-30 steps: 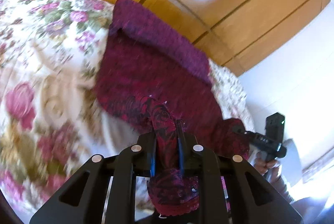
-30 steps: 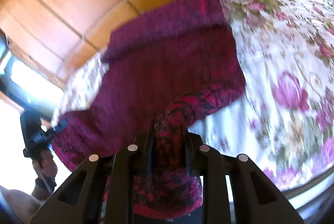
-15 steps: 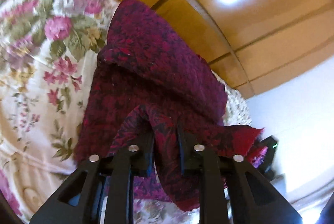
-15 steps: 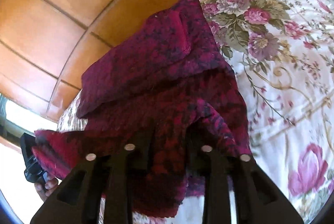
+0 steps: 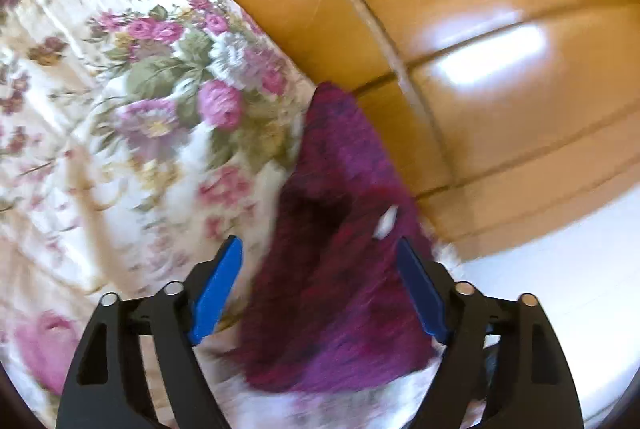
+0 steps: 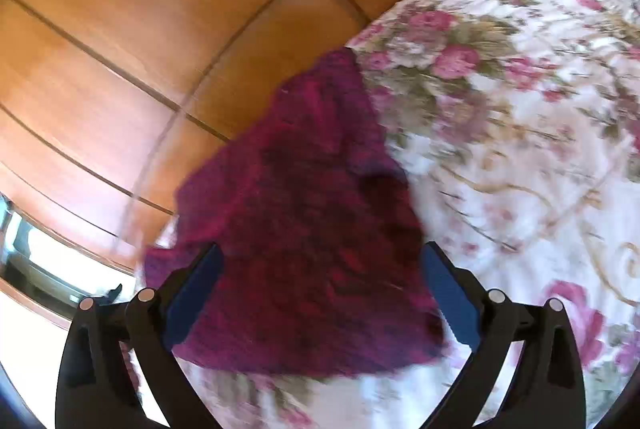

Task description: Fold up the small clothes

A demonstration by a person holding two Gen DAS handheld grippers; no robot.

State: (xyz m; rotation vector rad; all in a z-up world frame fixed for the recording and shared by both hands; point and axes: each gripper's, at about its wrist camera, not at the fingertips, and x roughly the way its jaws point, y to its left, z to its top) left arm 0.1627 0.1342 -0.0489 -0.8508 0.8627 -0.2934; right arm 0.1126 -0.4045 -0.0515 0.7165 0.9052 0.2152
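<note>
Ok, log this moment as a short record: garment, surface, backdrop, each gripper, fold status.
garment: dark red patterned knit garment, doubled over, lying loose
surface: floral bedspread, cream with pink roses
backdrop: glossy wooden panels behind the bed
left gripper: jaws wide apart, have just been opening; cloth lies between the blue pads, not pinched
right gripper: jaws wide apart, have just been opening; cloth between them, released
fold status: one fold laid down, both corners let go
image quality: both views motion-blurred
</note>
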